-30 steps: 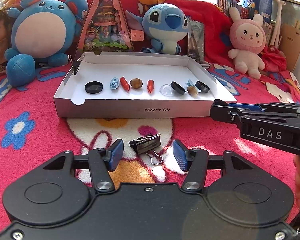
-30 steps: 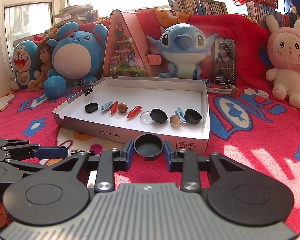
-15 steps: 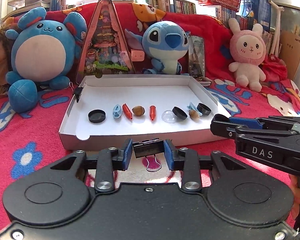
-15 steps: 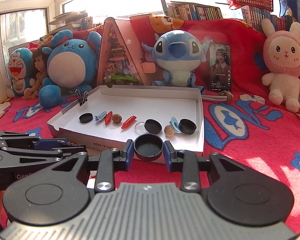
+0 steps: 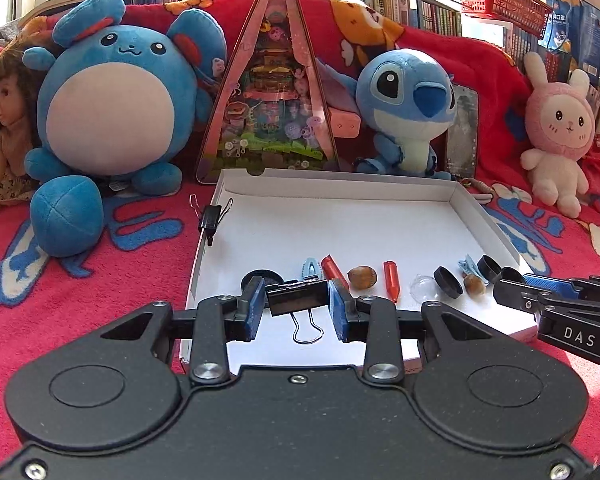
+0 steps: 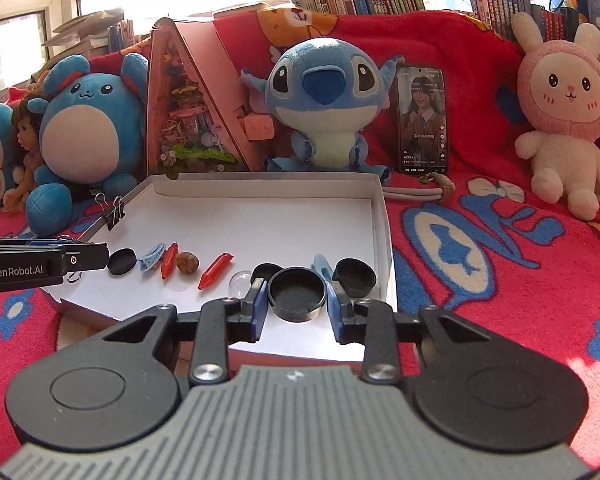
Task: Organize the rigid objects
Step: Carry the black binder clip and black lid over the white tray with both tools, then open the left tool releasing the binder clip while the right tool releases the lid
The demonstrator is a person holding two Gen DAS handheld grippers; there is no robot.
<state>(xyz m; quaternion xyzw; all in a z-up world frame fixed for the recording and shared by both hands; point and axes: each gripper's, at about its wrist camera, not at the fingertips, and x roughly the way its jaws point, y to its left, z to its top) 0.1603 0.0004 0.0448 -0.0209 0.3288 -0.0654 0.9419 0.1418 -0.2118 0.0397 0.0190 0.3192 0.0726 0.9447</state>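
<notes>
Left gripper clamped on black binder clip, blue pads touching both sides of the clip body, wire handles hanging down at 6 o'clock. Clip held over the near left part of white cardboard tray, not resting on it.

Row inside the tray, left to right in left wrist view: black cap partly hidden behind the left finger, light blue hair clip, red crayon tip, brown nut, second red crayon tip, clear dome, black cap two, small brown nut, blue clip, black cap three. Second binder clip clipped on tray's left wall at 10 o'clock.

Right gripper closed on round black lid, open side up, pads on both sides of its rim. Lid held over tray's near right part, at 6 o'clock of the row's right end; contact with the floor unclear.

Behind the tray: blue round plush, pink triangular box, Stitch plush, phone, pink bunny plush. All on red blanket.
</notes>
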